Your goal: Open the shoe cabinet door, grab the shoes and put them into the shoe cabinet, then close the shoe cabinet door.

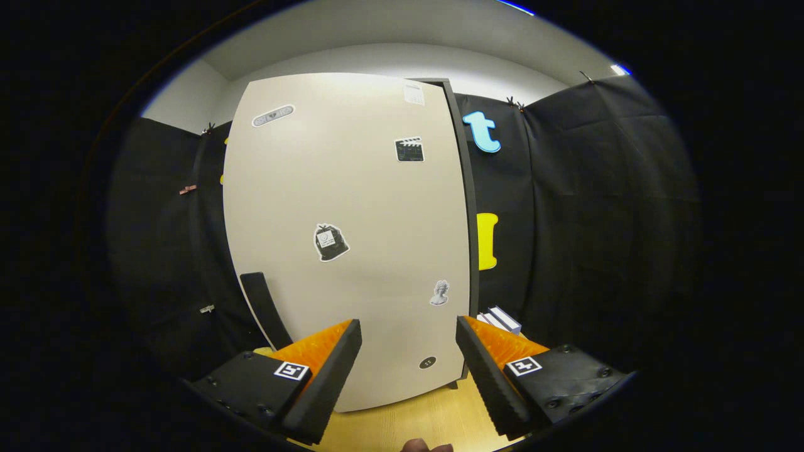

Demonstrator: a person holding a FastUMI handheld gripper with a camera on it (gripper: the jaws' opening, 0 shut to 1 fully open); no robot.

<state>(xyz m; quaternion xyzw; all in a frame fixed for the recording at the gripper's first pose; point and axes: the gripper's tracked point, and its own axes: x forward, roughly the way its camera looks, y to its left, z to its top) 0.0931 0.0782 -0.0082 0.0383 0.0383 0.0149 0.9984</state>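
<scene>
Black cloth walls enclose the booth, with a pale wood floor [414,427] underfoot.

Item 1, cabinet [468,207]: dark-framed, standing on the floor against the cloth. All places below are given relative to it.

Item 2, door [352,188]: beige, flat, carrying several stickers; it covers the cabinet front and looks flush with the frame at the cabinet's right edge, so it lies shut.

Item 3, handle [265,307]: dark bar low on the door, at the edge farthest from the frame side.

Item 4, gripper [408,364]: in front of the cabinet, low, aimed at the door's lower half. Fingers stand wide apart and hold nothing; the door's bottom edge shows between them.

Item 5, white flat things [502,319]: on the floor just right of the cabinet; too small to identify.

Item 6, fingertip [427,447]: on the floor side, nearest the camera.

Shoes: whether any sit inside the cabinet cannot be told.

Judgement: a shut door fits either a cabinet waiting to be opened or one closed again with the shoes inside. Should the door need pulling, a good grip would take the handle squarely between both fingers, then swing along the hinge arc, not straight back.
</scene>
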